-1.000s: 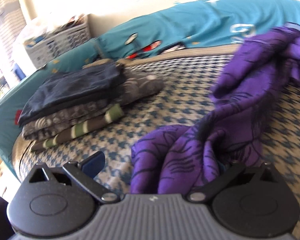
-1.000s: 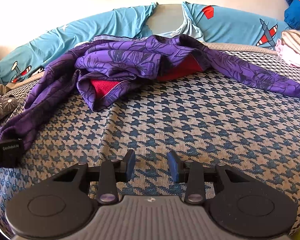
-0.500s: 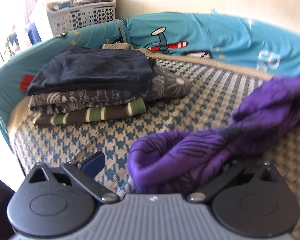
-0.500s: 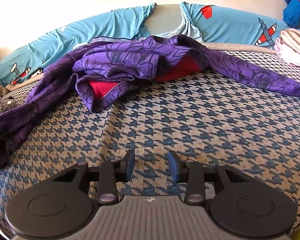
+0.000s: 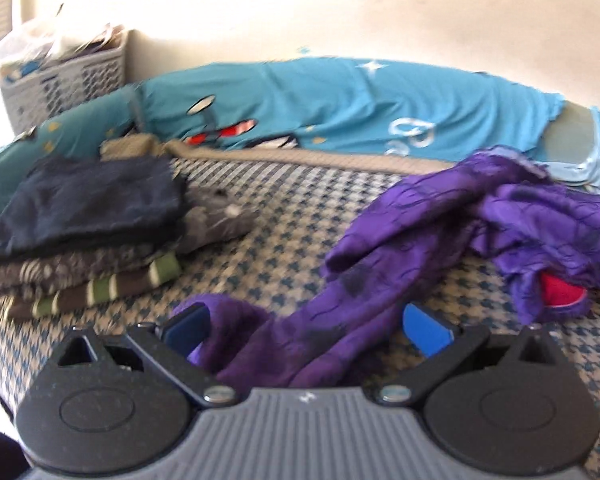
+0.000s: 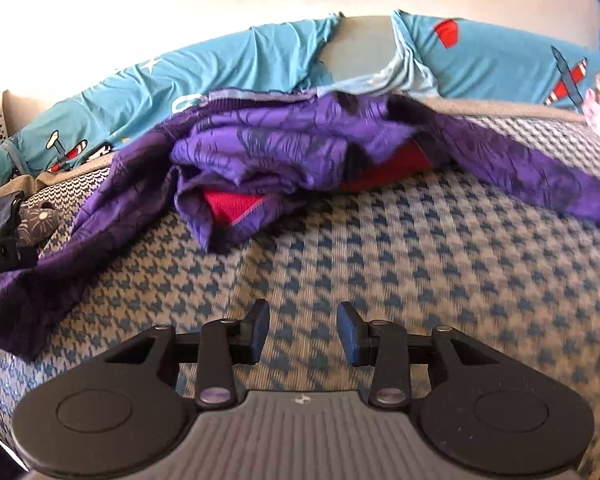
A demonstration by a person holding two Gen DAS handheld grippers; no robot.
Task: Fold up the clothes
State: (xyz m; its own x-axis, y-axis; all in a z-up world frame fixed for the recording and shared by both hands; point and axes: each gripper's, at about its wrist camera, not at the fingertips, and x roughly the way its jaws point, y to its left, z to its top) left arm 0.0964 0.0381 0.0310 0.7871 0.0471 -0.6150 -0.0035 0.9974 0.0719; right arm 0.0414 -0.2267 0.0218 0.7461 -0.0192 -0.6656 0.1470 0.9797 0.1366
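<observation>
On the houndstooth bed (image 6: 400,248), purple garment (image 5: 380,280) between parted left fingers (image 5: 424,322); right fingers (image 6: 350,334) apart, empty.

The right tool (image 6: 302,332) hovers with jaws parted and empty over the houndstooth bedcover (image 6: 420,248), purple garment (image 6: 284,148) beyond.

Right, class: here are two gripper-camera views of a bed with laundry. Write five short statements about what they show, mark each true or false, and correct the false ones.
1. The purple garment is neatly folded. False: it lies crumpled and spread out on the bed.
2. Nothing sits between the fingers of the right gripper. True.
3. The stack of folded clothes has a dark garment on top. True.
4. Purple cloth lies between the fingers of the left gripper, which stand wide apart. True.
5. The purple garment's inside shows green. False: it shows red.
</observation>
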